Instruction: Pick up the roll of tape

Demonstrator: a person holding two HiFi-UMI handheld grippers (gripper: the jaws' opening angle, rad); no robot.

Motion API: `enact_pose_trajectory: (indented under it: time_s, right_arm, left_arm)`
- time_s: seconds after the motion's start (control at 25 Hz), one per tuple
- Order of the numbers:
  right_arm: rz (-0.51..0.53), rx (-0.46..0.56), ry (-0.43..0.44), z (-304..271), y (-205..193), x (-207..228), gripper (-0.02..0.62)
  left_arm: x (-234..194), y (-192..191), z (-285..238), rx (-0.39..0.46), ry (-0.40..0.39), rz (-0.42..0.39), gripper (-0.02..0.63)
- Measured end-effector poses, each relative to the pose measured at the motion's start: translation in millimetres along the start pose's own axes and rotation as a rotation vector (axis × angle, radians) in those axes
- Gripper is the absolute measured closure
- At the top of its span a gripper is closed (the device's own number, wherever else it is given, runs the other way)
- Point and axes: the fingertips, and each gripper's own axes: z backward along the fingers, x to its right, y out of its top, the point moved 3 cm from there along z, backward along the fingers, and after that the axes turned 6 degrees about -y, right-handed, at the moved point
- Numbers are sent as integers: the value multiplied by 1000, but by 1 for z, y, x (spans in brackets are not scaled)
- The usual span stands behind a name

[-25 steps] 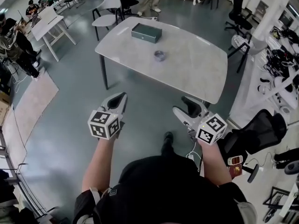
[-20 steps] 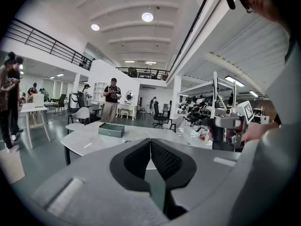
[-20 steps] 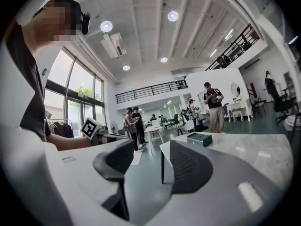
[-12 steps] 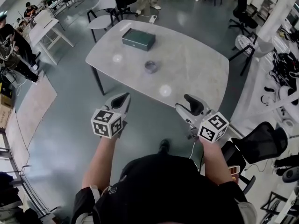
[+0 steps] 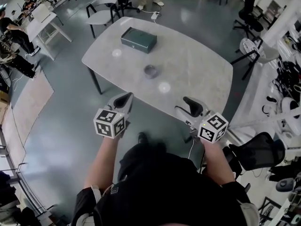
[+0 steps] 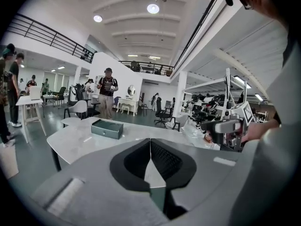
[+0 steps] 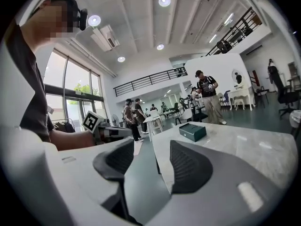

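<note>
The roll of tape [image 5: 151, 71], small, grey and round, lies near the middle of the pale grey table [image 5: 197, 69]. A dark green box [image 5: 138, 39] sits farther back on the same table. Both grippers hang in the air short of the table's near edge. My left gripper [image 5: 123, 99] has its jaws together and holds nothing. My right gripper [image 5: 187, 108] stands open and empty. The left gripper view shows the jaws [image 6: 150, 142] meeting at the tip, with the green box [image 6: 107, 128] beyond. The right gripper view has a wide gap between the pads [image 7: 150, 161]. Neither gripper view shows the tape.
A white chair [image 5: 104, 4] and a black chair stand behind the table. A black office chair [image 5: 256, 149] is at my right, by cluttered desks. A white table [image 5: 40, 25] with people around it stands at the far left. Grey floor lies between me and the table.
The table has come closer and lower in the head view as the person stepped toward it. Both grippers have kept their pose and jaw state.
</note>
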Motion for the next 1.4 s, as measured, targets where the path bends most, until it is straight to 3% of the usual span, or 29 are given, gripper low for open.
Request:
enact_pose_trajectory:
  time_s: [0.28,0.72,1.12,1.4]
  right_arm:
    - [41,-65,22,-85,19,1,364]
    - [96,-219,37,-219,7,-7,364]
    - [255,-449,133,-334,-35,40,364]
    - [288,-603,170,-389,-65,82,364]
  left_arm:
    - [-77,17,-15,10,-17,7,594]
    - [-174,14,-35,-7,-79,14,594]
    - [-236,-16,-71,-70,-44,77,594]
    - [-267,-23,-92,-84,-22,153,594]
